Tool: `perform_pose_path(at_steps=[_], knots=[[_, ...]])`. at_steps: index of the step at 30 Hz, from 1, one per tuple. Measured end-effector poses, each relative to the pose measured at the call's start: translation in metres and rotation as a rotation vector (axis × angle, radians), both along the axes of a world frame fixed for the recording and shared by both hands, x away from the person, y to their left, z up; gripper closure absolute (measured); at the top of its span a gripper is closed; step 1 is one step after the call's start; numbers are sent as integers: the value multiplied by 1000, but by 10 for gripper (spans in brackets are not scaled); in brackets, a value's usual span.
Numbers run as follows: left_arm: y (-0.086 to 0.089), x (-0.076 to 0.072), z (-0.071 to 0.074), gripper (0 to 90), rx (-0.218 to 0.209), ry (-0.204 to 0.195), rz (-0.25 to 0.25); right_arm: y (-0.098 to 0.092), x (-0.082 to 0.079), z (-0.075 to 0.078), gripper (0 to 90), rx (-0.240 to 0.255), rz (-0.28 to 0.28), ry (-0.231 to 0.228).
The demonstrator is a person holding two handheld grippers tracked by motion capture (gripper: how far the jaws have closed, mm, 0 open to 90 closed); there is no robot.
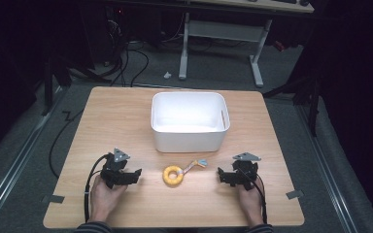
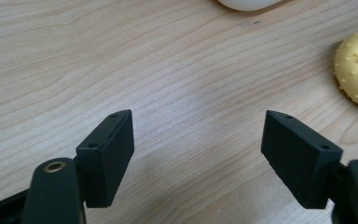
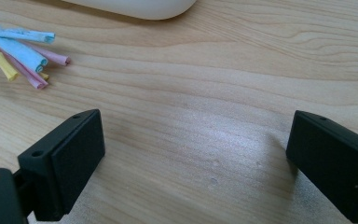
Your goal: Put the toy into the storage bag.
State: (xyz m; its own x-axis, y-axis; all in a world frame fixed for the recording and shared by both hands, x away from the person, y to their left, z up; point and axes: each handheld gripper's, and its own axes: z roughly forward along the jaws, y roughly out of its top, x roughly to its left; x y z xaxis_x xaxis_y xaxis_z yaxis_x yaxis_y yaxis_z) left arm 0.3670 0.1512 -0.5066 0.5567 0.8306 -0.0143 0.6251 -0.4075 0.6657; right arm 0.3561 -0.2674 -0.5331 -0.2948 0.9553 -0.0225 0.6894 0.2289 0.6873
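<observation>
I hold the left gripper [image 1: 137, 173] and right gripper [image 1: 219, 173] open and empty over the worktop [image 1: 126, 111]; the yellow ring toy [image 1: 173, 175] lies between them, near the white tub [image 1: 188, 141].

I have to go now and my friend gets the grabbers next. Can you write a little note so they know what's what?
Left gripper: jaws open, nothing between them, resting on the wooden table left of the toy.
Right gripper: jaws open, holding nothing, resting right of the toy.
Yellow bumpy rubber ring toy with a tail of pink, blue and yellow strips: lies on the table between the two grippers, untouched.
White plastic bin: stands behind the toy, nothing seen inside.
Done: nothing yet.
Left: probably pick up the toy and drop it in the bin.
</observation>
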Motion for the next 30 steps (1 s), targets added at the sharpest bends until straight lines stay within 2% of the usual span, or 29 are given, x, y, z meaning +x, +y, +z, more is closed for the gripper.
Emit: perform_pose_path(at_steps=[4, 7, 16, 24, 30], knots=[[-1, -3, 8, 305, -2, -3, -23, 0, 0, 0, 41, 0, 0, 0], [-2, -4, 13, 303, -13, 5, -36, 0, 0, 0, 39, 2, -7, 3], [-13, -7, 30, 281, 1, 8, -69, 0, 0, 0, 37, 2, -14, 4], [-18, -5, 35, 275, 13, 27, -83, -1, 0, 0, 37, 2, -26, 4], [-25, -6, 41, 274, 12, 23, -97, 0, 0, 0, 37, 3, -21, 2]])
